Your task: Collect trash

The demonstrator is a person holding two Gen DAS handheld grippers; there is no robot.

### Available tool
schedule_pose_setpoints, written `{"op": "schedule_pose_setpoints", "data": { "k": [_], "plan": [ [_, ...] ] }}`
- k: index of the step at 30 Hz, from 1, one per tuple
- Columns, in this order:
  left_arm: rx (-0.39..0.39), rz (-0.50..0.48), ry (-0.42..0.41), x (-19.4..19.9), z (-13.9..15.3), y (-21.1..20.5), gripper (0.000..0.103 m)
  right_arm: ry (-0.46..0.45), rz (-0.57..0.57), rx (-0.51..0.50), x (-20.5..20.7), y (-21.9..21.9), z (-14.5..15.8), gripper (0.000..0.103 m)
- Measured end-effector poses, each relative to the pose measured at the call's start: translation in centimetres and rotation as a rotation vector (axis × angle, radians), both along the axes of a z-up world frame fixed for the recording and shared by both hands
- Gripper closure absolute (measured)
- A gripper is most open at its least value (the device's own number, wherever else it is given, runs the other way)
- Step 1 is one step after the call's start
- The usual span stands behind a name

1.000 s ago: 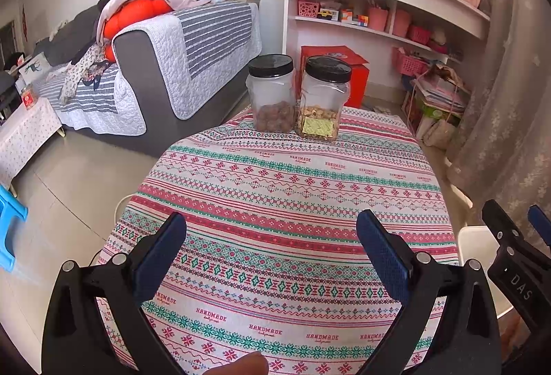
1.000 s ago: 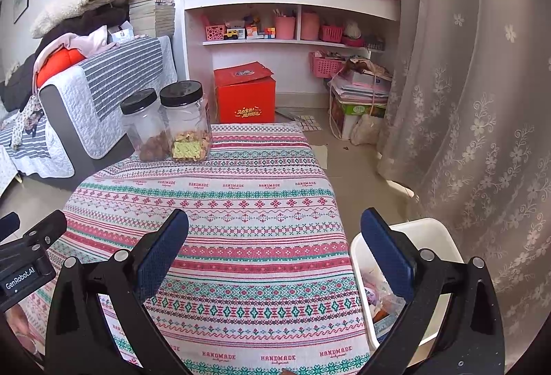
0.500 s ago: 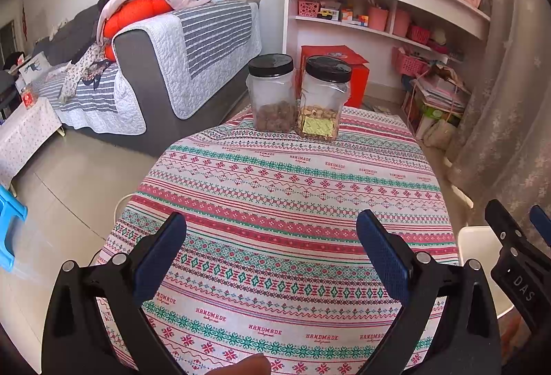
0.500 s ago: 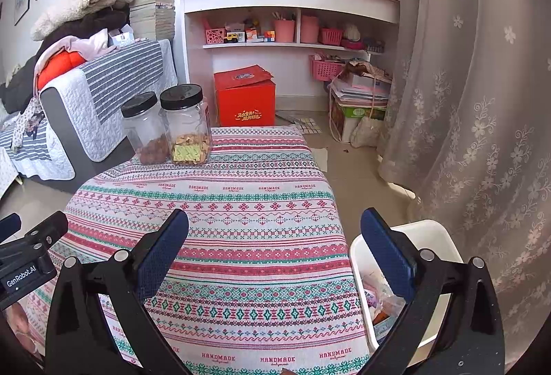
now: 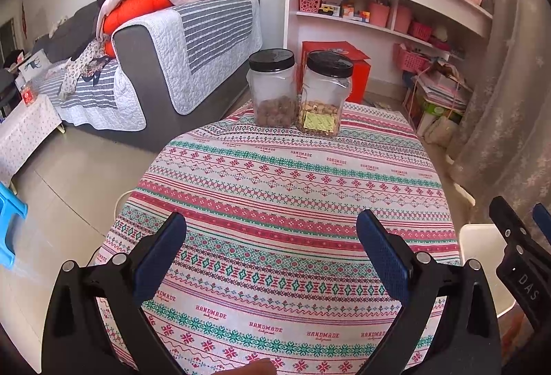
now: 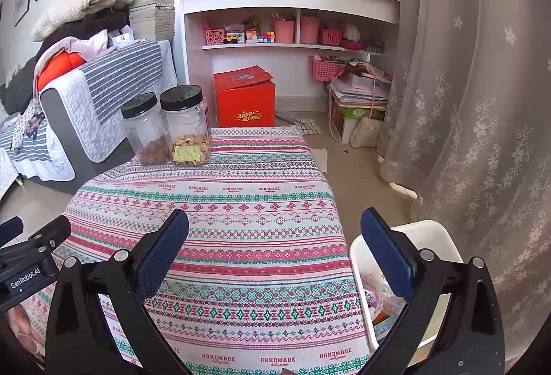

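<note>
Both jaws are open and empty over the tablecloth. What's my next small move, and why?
Probably pause and pan for leftover trash: the tablecloth carries only two lidded jars, and the white bin beside the table already holds wrappers. Neither the left gripper nor the right gripper holds anything.

Bright daylight, soft shadows, sharp focus, fisheye-curved dark corners

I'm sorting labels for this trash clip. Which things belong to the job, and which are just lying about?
Job: bin with wrappers inside; left gripper and right gripper, both open.

Lying about: two jars, tablecloth, red box, sofa.
</note>
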State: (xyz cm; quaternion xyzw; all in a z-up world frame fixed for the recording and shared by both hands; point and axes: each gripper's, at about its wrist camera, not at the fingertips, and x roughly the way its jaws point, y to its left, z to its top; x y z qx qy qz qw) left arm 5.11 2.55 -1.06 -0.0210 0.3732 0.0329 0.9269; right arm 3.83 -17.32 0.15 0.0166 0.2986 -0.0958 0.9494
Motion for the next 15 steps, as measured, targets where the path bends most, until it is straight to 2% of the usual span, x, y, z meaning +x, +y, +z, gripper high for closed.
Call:
{"op": "schedule_pose_setpoints", "data": {
  "k": [15],
  "plan": [
    [0.027, 0.008, -0.004, -0.11, 0.03, -0.18, 0.008, 0.003, 0.002, 0.011, 0.34, 0.18, -0.12, 0.007]
  ]
}}
